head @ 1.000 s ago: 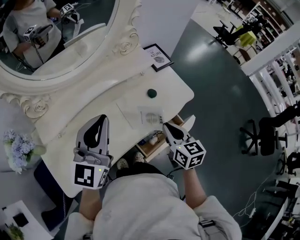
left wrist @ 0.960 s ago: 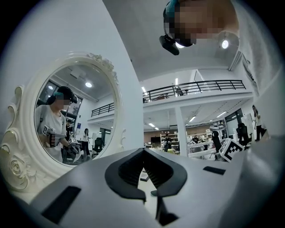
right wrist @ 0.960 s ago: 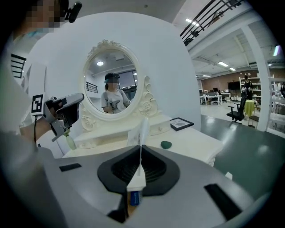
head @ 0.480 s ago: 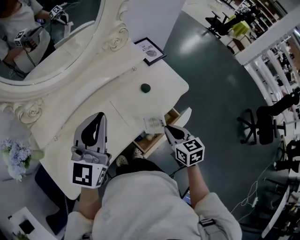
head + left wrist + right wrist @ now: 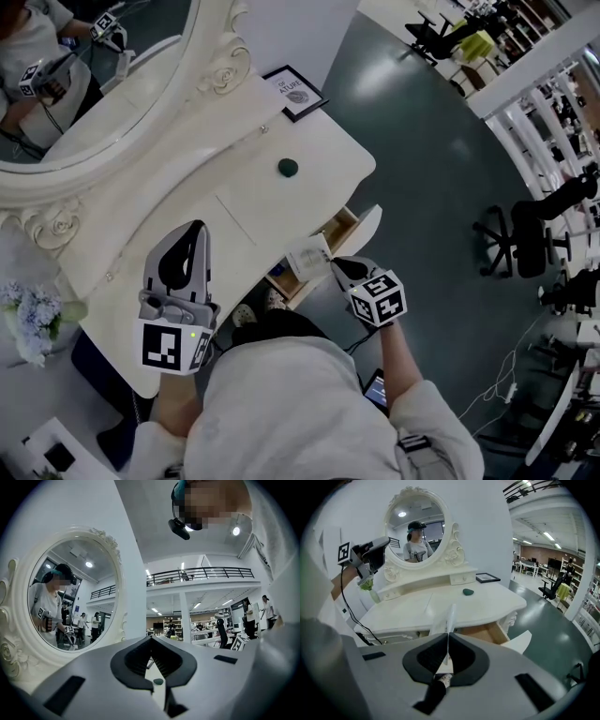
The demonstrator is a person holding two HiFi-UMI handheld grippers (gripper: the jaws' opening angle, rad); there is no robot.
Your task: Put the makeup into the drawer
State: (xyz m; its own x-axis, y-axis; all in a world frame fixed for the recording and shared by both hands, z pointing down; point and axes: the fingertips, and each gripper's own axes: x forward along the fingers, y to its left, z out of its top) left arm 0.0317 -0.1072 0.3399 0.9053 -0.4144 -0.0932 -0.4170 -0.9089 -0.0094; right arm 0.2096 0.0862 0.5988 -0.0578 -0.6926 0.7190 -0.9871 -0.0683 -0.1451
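Observation:
A flat white makeup packet (image 5: 307,256) is pinched edge-on in my right gripper (image 5: 333,265), which is shut on it. The packet hangs over the table's front edge, just left of the open wooden drawer (image 5: 343,228). In the right gripper view the packet (image 5: 449,620) sticks up from my right gripper's (image 5: 448,634) closed jaws, with the drawer (image 5: 490,632) just below and to the right. My left gripper (image 5: 195,226) hovers level over the left part of the white vanity table (image 5: 253,187). Its jaws meet with nothing in them (image 5: 151,638).
A small green object (image 5: 288,167) lies on the tabletop. A framed picture (image 5: 294,92) stands at the back right corner. The oval mirror (image 5: 94,84) rises behind. Flowers (image 5: 28,314) stand at the left. Office chairs (image 5: 516,246) stand on the floor to the right.
My right gripper has sunk and moved off the tabletop toward the open drawer with the packet in it. The left gripper has stayed where it was.

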